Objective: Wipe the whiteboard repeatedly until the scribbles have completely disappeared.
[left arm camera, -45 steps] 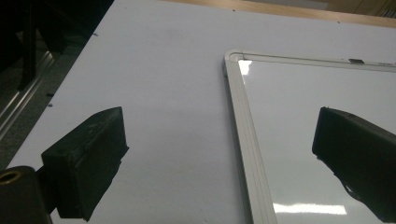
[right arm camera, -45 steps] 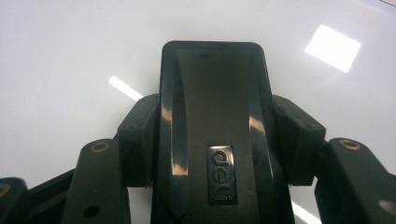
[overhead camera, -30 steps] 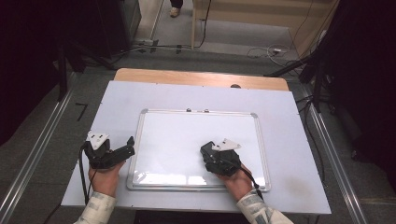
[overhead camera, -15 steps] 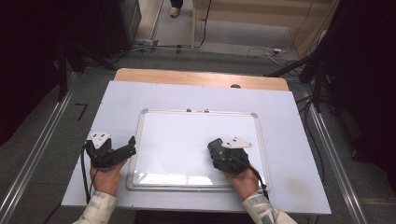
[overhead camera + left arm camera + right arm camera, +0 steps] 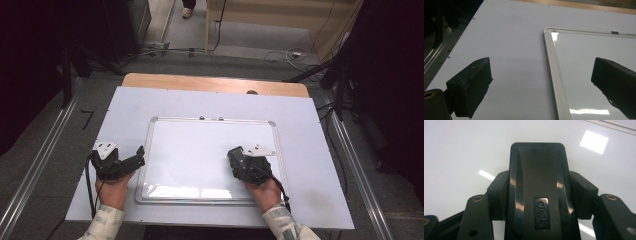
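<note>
A white whiteboard (image 5: pixel 200 145) with a silver frame (image 5: pixel 554 72) lies flat on the table. My right gripper (image 5: pixel 239 159) rests on the board's right half, shut on a black eraser (image 5: pixel 537 177) marked "deli". The eraser lies face down on the board (image 5: pixel 461 150), with a finger (image 5: pixel 499 187) pressed on each long side. My left gripper (image 5: pixel 136 159) is open at the board's left edge. In the left gripper view (image 5: pixel 541 82) its jaws straddle the frame, one over the table (image 5: pixel 511 50) and one over the board (image 5: pixel 584 55), with nothing between them.
The white table top (image 5: pixel 310 130) has a wooden strip (image 5: pixel 215 84) along its far edge. Two small dark clips (image 5: pixel 210 118) sit on the board's far rim. Metal rails (image 5: pixel 30 170) run along both sides, and cables (image 5: pixel 285 52) lie on the floor beyond.
My right gripper has slid a little to the right across the board with the eraser in it. The left gripper has stayed in place.
</note>
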